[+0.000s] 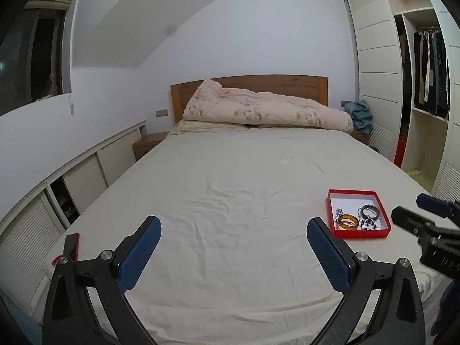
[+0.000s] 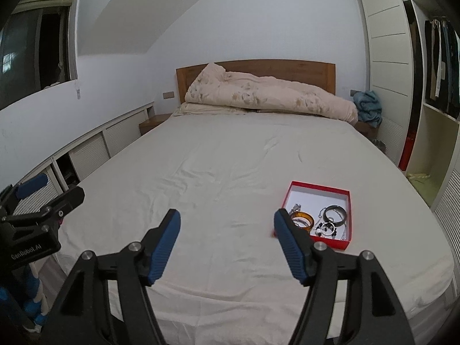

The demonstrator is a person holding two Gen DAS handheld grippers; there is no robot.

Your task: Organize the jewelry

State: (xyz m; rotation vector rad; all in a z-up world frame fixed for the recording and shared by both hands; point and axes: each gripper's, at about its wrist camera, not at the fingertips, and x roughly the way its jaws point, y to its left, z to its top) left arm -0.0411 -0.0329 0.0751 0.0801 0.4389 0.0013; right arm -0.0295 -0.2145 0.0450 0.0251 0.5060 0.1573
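A shallow red box [image 1: 352, 192] [image 2: 319, 188] with a white inside lies on the bed sheet, near the right. In it lie an amber bangle [image 1: 348, 222] [image 2: 303, 219], a dark bangle [image 1: 370, 211] [image 2: 335, 214], a black-and-white beaded bracelet [image 2: 326, 228] and some small silver pieces. My left gripper [image 1: 231, 224] stands wide open over bare sheet, left of the box, with nothing between its blue pads. My right gripper [image 2: 227, 217] is open and empty too. Its right finger [image 2: 290, 244] covers the box's near left corner in the right wrist view.
The bed [image 1: 230, 178] is wide, with a folded quilt [image 1: 264, 109] against the wooden headboard. Low cabinets [image 1: 80, 178] run along the left wall. An open wardrobe [image 1: 425, 86] stands on the right. A flat red-edged thing [image 1: 72, 245] sits at the bed's near left edge.
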